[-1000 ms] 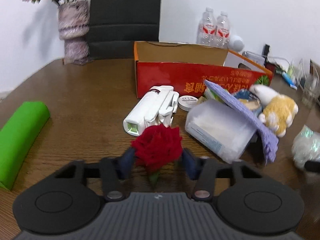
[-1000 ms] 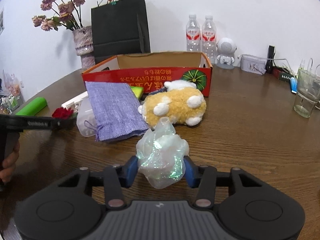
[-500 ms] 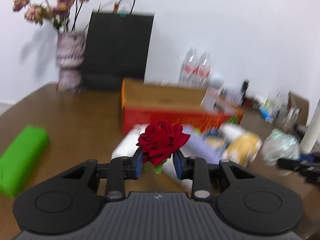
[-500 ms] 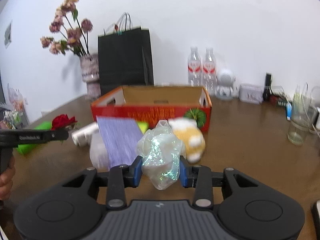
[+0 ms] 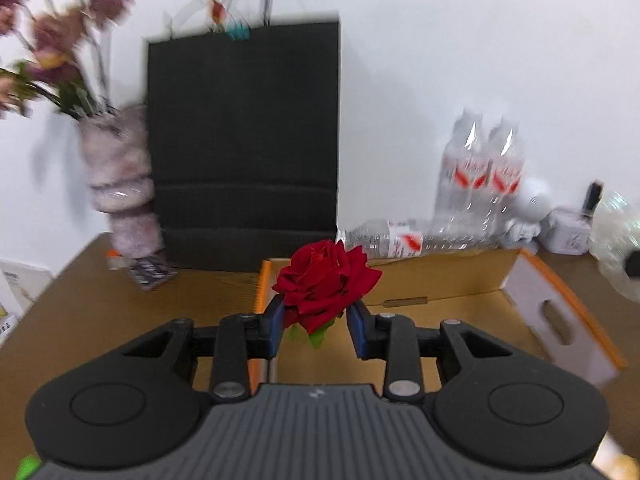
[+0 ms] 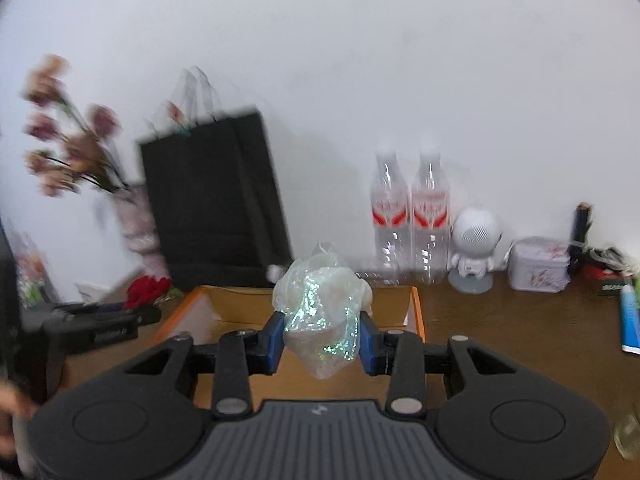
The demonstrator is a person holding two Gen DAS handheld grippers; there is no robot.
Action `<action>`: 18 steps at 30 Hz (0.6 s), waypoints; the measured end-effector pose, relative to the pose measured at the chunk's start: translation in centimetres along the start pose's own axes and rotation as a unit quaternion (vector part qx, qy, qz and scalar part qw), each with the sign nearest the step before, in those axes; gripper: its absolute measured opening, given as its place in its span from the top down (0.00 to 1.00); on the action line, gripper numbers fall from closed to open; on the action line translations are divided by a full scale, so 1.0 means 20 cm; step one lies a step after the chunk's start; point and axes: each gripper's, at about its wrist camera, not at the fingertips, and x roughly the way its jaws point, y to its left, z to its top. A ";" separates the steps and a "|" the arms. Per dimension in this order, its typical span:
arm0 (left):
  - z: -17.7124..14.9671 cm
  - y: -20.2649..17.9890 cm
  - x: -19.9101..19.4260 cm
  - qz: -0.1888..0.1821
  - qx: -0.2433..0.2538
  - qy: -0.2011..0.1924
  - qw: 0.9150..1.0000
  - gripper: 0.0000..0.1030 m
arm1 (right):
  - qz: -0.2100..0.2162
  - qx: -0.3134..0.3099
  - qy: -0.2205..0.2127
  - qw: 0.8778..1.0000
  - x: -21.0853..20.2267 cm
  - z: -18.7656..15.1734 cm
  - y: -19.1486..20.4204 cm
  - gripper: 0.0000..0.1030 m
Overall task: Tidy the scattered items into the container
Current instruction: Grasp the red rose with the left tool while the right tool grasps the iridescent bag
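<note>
My left gripper is shut on a red rose and holds it in the air above the near left corner of the open orange cardboard box. In the right wrist view, my right gripper is shut on a crumpled iridescent plastic bundle, raised over the same box. That view also shows the rose in the left gripper at the left. The bundle appears blurred at the right edge of the left wrist view. The box floor that shows is bare cardboard.
Behind the box stand a black paper bag, a vase of dried flowers, two water bottles, a white robot figure and a small tin. Another bottle lies behind the box. A hand shows at the lower left.
Both grippers have risen from the table and moved forward with the rose and the bundle, and now hang over the box. The scattered items have dropped out of view.
</note>
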 end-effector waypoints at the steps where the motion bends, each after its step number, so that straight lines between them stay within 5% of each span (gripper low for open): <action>1: -0.02 -0.02 0.09 0.008 0.009 0.015 1.000 0.68 | -0.004 -0.002 0.021 1.000 0.12 0.02 -0.02 0.65; 4: -0.06 -0.06 0.27 0.030 0.033 0.041 0.998 0.64 | -0.021 0.001 0.066 0.998 0.42 0.02 -0.09 0.64; 7: -0.05 -0.04 0.31 0.042 0.019 0.041 0.998 0.36 | -0.021 0.015 0.092 0.995 0.64 -0.04 -0.13 0.44; 9: -0.03 0.00 0.29 0.010 -0.004 0.042 0.999 0.23 | -0.045 0.012 0.097 0.994 0.72 -0.08 -0.13 0.43; 12: -0.01 0.00 0.24 0.004 0.002 0.038 0.999 0.13 | -0.057 0.028 0.084 0.994 0.68 -0.09 -0.14 0.42; 16: 0.01 -0.02 0.17 0.026 0.018 0.025 0.999 0.02 | -0.064 0.018 0.039 0.997 0.50 -0.04 -0.10 0.18; 18: 0.04 0.00 0.11 0.023 -0.006 0.027 0.999 0.00 | -0.066 0.010 0.036 0.997 0.40 -0.04 -0.08 0.16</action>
